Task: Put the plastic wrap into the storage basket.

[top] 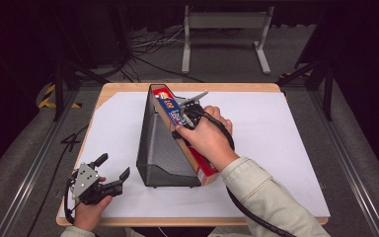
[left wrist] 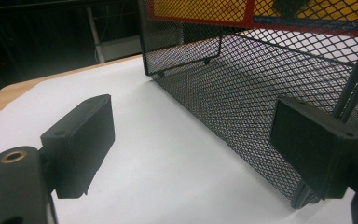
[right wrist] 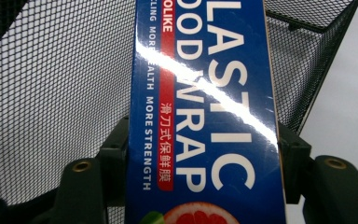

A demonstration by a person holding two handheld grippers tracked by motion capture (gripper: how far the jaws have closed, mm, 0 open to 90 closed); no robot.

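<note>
A long blue and red plastic wrap box [top: 168, 105] lies slanted along the right rim of a black mesh basket [top: 158, 148] at the middle of the table. My right gripper [top: 183, 114] is shut on this box near its far end. In the right gripper view the box [right wrist: 205, 93] fills the gap between the two pads, with the mesh basket [right wrist: 51, 93] behind it. My left gripper [top: 112, 167] rests near the table's front left corner, open and empty. In the left gripper view its jaws [left wrist: 198, 144] face the basket's wall [left wrist: 242, 93], and the box [left wrist: 200, 9] shows through the mesh.
A white sheet [top: 276, 148] covers the wooden tabletop, with bare room left and right of the basket. Beyond the table's far edge, a grey metal stand [top: 225, 22] and loose cables [top: 148, 49] sit on the floor.
</note>
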